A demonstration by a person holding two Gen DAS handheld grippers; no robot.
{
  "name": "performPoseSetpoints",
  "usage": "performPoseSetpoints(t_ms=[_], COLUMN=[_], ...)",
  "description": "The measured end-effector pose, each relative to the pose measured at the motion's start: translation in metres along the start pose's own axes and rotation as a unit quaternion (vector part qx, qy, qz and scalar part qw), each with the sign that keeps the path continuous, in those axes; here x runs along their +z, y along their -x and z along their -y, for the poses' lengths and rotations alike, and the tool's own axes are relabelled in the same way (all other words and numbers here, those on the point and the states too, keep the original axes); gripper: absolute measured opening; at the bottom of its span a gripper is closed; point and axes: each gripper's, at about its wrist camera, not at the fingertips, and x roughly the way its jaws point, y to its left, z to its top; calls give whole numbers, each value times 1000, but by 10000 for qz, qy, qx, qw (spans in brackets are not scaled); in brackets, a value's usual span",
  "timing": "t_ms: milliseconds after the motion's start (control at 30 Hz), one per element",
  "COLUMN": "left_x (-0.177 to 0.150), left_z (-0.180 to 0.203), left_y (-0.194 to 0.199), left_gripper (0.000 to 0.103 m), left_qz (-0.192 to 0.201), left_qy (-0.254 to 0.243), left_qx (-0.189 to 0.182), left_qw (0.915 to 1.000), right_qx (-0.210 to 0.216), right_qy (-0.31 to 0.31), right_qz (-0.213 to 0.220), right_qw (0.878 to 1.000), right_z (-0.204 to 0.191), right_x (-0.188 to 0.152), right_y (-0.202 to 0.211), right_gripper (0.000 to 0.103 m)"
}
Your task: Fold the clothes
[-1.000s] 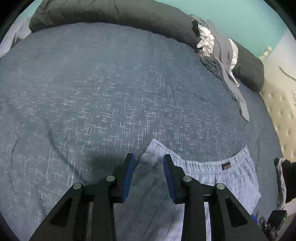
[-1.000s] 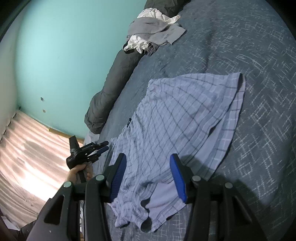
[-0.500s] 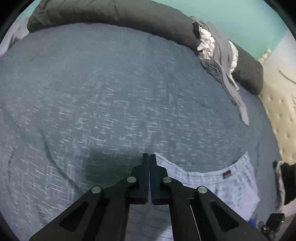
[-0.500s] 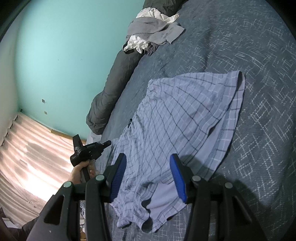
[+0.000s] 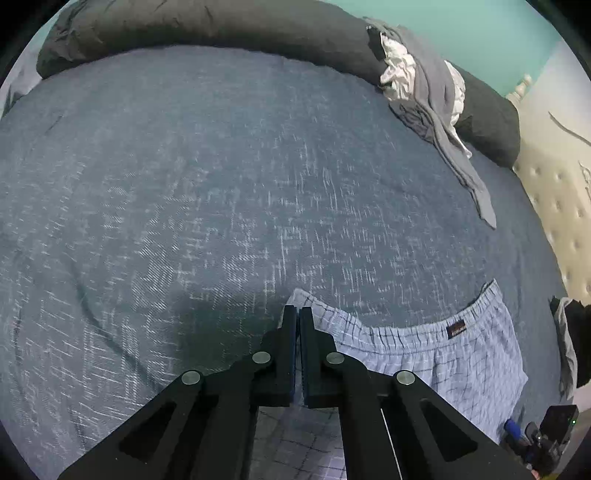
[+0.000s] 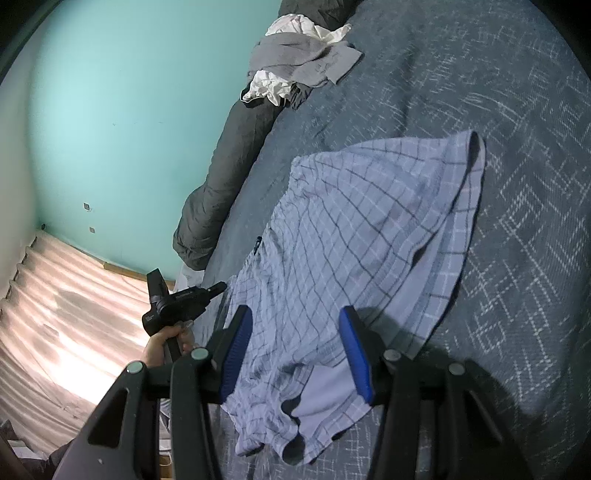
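Two grippers in view: left gripper (image 5: 297, 314) and right gripper (image 6: 295, 350), both over the bed (image 5: 184, 184).
Garment: checked shorts (image 6: 369, 229) lie spread on the blue bedcover, near my edge of the bed; waistband with its dark label (image 5: 456, 328) faces the far side.
Left fingers: together, at the waistband corner; I judge they pinch cloth, though the pinch itself is hidden.
Right fingers: apart, hovering above the leg hems, holding nothing.
Progress: shorts look mostly flat, one leg hem gaping and rumpled; I see no clear fold across them. Could be mid-fold or about to be laid out again; I cannot settle which.
Pile: grey and white clothes (image 5: 424, 88) heaped on the dark bolster (image 5: 221, 26), unfolded.
Room: wide open bedcover beyond the shorts toward the bolster.
Edges: bed edge close on my side; padded headboard (image 5: 554, 206) to the right.
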Motion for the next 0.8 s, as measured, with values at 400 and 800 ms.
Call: performPoseSetpoints(t_ms=[400, 800], left_x=[14, -25], left_z=[1, -24], left_y=[-10, 41], left_gripper=[1, 38], left_qz=[-3, 44], left_qy=[27, 218], left_qx=[197, -50], left_qw=[9998, 9997], right_qx=[1, 31], right_qy=[-17, -3], right_qz=[38, 122], right_qw=[10000, 9999], right_z=[3, -2], right_x=[-4, -6], right_y=[4, 7], right_gripper=[50, 50])
